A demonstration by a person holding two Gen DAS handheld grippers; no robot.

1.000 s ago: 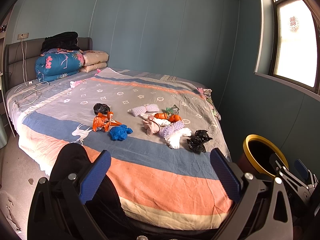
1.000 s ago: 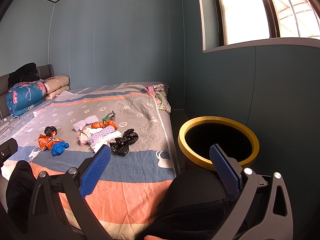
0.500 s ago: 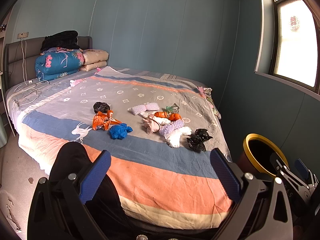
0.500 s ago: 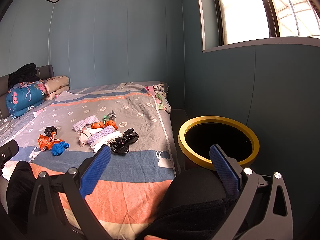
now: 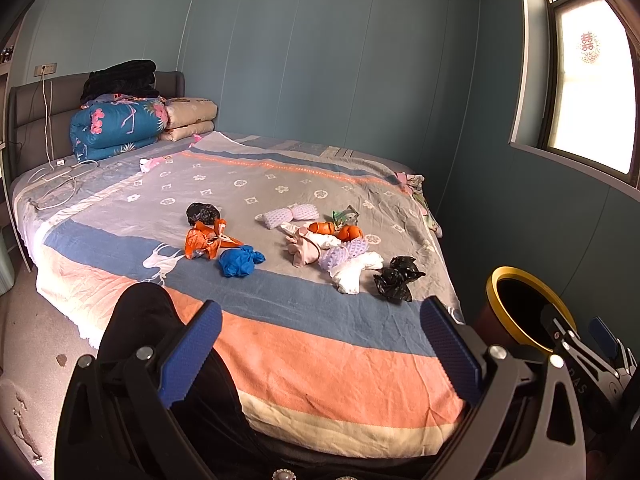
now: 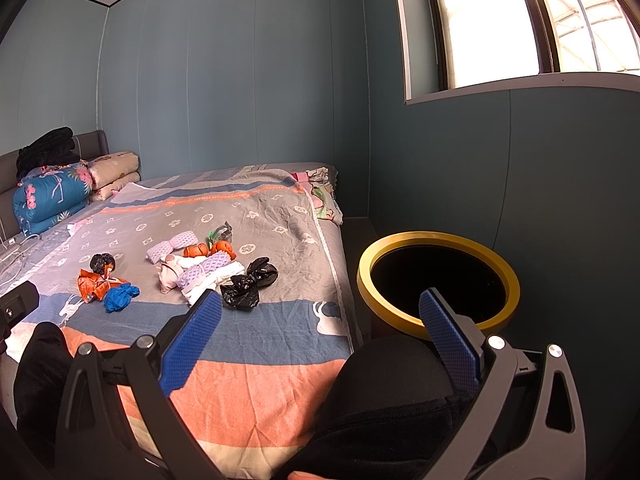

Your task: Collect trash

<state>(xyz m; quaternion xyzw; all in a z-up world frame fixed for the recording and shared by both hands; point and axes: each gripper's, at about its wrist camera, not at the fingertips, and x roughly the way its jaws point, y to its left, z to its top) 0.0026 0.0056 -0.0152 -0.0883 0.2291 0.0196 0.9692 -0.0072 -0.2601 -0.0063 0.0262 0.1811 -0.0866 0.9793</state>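
Both grippers, left gripper [image 5: 320, 344] and right gripper [image 6: 320, 332], had fingers apart, empty. The black bag [image 6: 249, 284] lay far ahead on the bed [image 6: 256, 392], nearer the right gripper, bin [image 6: 438, 280] to its right.

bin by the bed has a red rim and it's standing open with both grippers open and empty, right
Not quite: the bin has a yellow rim, not red, as the right wrist view shows plainly. The rest holds: it stands open beside the bed, and the left gripper and right gripper are both open and empty.
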